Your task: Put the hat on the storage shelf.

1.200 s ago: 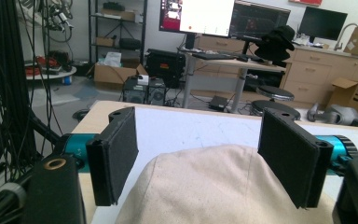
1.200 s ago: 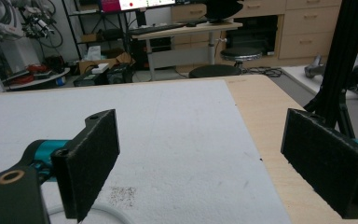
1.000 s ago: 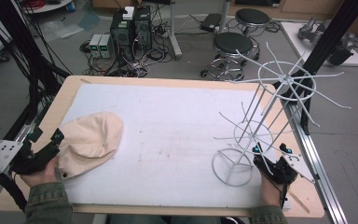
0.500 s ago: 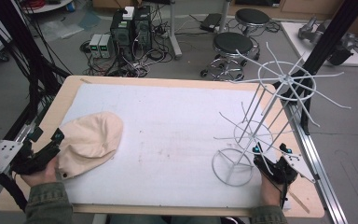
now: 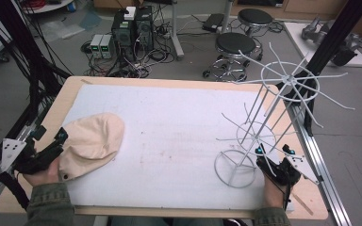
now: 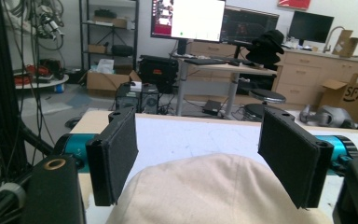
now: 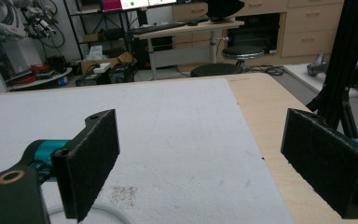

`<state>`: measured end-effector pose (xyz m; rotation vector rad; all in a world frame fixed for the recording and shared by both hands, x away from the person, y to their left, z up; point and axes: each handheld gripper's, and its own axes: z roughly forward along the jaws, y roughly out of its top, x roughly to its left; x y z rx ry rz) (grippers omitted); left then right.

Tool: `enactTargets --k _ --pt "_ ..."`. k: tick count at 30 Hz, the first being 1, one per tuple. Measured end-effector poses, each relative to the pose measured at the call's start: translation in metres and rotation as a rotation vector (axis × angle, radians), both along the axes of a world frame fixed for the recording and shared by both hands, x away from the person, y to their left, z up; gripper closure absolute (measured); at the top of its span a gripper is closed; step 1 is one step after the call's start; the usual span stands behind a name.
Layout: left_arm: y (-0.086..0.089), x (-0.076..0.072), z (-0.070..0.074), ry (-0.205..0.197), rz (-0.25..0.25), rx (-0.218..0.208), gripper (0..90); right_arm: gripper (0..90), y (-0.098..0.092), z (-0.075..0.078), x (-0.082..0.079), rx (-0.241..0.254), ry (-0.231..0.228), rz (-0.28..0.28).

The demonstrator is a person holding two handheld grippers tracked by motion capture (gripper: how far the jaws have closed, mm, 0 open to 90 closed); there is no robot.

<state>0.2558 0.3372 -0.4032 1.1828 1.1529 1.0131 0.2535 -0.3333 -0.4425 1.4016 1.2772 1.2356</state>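
Observation:
A beige cap (image 5: 92, 143) lies on the left part of the white mat (image 5: 169, 136). My left gripper (image 5: 51, 136) sits at the cap's near left edge, held by a hand in a green sleeve. In the left gripper view its jaws stand wide open (image 6: 205, 158) with the cap's crown (image 6: 214, 191) low between them, not pinched. A white wire rack (image 5: 268, 113) stands at the right on a ring base (image 5: 235, 168). My right gripper (image 5: 273, 151) rests just right of that ring, open. In the right gripper view (image 7: 214, 163) nothing lies between the jaws, and a bit of the ring (image 7: 103, 210) shows at the bottom left.
The rack's long wire arms (image 5: 311, 89) reach out over the table's right edge. A black frame post (image 5: 330, 42) rises behind the rack. Stools (image 5: 235, 44), computers (image 5: 132, 26) and cables stand on the floor beyond the table's far edge.

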Motion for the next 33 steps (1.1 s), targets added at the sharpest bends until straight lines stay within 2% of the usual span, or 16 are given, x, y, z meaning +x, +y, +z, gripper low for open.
enactTargets --k 5,12,17,23,26,30,33 --pt "-0.005 0.003 0.003 -0.008 -0.037 -0.005 28.0 10.5 0.000 0.000 0.000 -0.002 0.000 0.004" --pt "-0.009 0.006 0.006 -0.014 -0.054 0.001 28.0 10.5 0.000 0.000 0.001 0.008 0.002 0.007" --pt "-0.012 0.014 0.007 -0.007 -0.082 -0.027 27.8 10.5 0.000 -0.001 0.001 0.000 0.006 0.012" --pt "-0.021 0.023 0.012 -0.005 -0.118 -0.007 27.8 10.5 0.000 -0.001 0.002 -0.005 0.004 0.014" --pt "-0.028 0.029 0.014 0.003 -0.137 0.001 27.8 10.5 0.000 -0.001 0.002 -0.007 0.005 0.015" --pt "-0.038 0.040 0.014 0.043 -0.159 0.003 28.1 10.5 0.001 -0.001 0.002 -0.014 0.005 0.016" --pt "-0.043 0.044 0.015 0.057 -0.173 0.009 28.5 10.5 0.001 -0.001 0.002 -0.009 0.008 0.016"
